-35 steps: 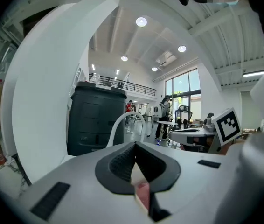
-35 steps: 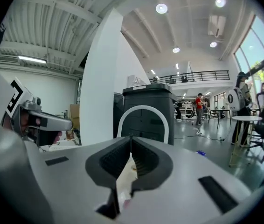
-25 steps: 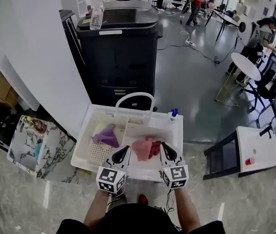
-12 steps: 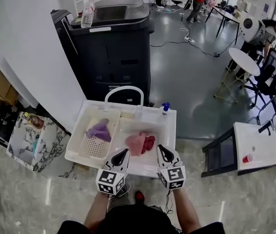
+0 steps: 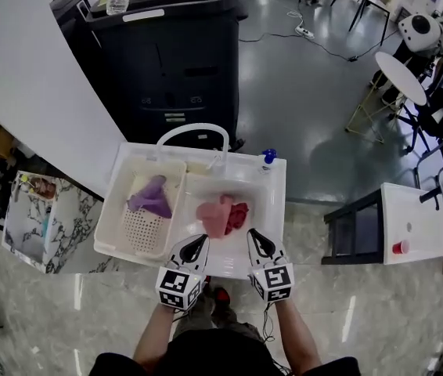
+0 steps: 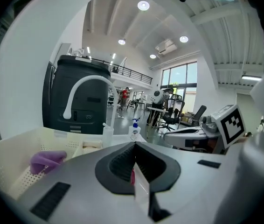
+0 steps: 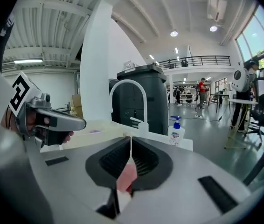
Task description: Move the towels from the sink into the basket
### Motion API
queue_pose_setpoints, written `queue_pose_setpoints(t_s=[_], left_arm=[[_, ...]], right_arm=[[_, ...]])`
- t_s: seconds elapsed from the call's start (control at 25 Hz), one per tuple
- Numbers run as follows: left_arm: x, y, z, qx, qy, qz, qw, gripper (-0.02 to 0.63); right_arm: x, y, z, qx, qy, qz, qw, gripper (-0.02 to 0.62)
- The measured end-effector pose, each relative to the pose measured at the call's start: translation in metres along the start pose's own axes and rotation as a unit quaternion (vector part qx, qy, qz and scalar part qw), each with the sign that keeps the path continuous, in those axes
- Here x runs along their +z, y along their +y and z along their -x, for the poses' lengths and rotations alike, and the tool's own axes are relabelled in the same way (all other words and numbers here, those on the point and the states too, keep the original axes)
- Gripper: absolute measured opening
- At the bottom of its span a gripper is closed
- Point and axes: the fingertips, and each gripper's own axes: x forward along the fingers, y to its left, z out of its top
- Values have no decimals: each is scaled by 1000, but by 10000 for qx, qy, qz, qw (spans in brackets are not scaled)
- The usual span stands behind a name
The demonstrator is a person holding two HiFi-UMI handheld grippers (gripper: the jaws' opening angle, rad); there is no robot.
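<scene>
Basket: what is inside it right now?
A purple towel lies in the basket, on its perforated floor. Anything beneath that towel is covered. The pink towels lie in the sink.

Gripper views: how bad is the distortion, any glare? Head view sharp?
Left gripper view: strong fisheye, black corners, round ceiling lights flare. Right gripper view: same bending, tall windows very bright. Head view: sharp, glossy grey floor mirrors light streaks, straight edges bow.
</scene>
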Motion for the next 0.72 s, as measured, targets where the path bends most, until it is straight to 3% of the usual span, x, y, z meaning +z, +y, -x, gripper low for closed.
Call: queue_pose_setpoints(t_s=[0.48, 0.72], left_arm=[[-58, 45, -59, -91, 702, 273, 9971, 3], [-73, 53, -79, -182, 826, 438, 9955, 3]], right_arm=[[-60, -11, -73, 72, 683, -311, 9972, 35], [-89, -10, -94, 118, 954, -447, 9944, 35]])
